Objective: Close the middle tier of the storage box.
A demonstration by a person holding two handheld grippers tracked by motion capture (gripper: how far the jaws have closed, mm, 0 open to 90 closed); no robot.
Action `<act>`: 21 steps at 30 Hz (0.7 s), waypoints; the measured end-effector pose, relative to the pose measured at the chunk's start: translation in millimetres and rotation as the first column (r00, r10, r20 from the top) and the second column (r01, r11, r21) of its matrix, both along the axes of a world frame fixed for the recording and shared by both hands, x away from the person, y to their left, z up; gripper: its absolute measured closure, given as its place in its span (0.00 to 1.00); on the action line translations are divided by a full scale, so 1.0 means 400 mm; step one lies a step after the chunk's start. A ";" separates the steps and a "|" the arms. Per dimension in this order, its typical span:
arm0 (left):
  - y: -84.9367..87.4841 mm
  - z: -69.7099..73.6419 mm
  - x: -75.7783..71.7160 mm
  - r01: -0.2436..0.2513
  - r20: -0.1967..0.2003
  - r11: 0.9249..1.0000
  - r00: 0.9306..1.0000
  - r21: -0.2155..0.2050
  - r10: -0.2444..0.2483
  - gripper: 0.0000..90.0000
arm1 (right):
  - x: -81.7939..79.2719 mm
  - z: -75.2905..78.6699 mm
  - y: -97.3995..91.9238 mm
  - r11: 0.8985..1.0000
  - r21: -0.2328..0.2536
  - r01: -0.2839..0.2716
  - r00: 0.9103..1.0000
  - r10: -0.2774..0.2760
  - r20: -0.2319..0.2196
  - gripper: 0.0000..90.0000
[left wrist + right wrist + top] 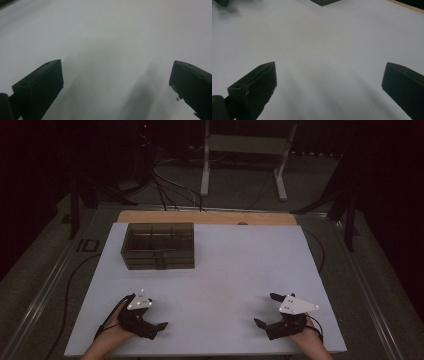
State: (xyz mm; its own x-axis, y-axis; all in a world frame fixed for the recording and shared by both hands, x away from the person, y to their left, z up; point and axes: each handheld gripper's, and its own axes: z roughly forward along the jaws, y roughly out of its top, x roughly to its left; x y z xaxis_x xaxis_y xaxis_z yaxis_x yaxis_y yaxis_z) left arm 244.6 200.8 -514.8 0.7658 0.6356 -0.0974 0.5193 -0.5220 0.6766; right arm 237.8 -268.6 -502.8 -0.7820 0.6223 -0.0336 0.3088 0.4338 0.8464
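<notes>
At twelve o'clock from the left tongs (156, 316) sits the box (158, 245), long axis crosswise; both tongs spread, right tongs (266, 310) farther.

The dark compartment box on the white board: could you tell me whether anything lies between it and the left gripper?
Nothing visible does. The left gripper rests open near the board's front edge, and bare white surface runs from it up to the box.
</notes>
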 end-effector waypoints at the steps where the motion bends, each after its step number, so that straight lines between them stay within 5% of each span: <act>1: 0.010 0.001 -0.011 -0.007 0.000 1.000 1.000 -0.004 0.007 0.00 | 0.000 0.000 0.000 1.000 0.000 0.000 1.000 0.000 0.000 0.00; 11: 0.054 -0.006 -0.059 -0.069 0.016 0.998 0.997 0.006 0.069 0.00 | 0.000 0.000 0.000 1.000 -0.001 -0.003 1.000 0.003 0.002 0.00; 21: 0.057 -0.010 -0.061 -0.068 0.023 0.998 0.997 -0.004 0.068 0.00 | 0.001 -0.001 0.000 1.000 -0.003 -0.002 1.000 0.002 0.000 0.00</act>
State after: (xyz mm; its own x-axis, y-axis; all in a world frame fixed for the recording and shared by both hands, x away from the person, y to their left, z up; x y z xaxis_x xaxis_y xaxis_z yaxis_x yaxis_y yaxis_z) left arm 220.1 223.4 -518.7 0.7231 0.6859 -0.0819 0.5375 -0.4843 0.6903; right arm 238.1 -268.7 -503.0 -0.7830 0.6210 -0.0359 0.3078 0.4370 0.8451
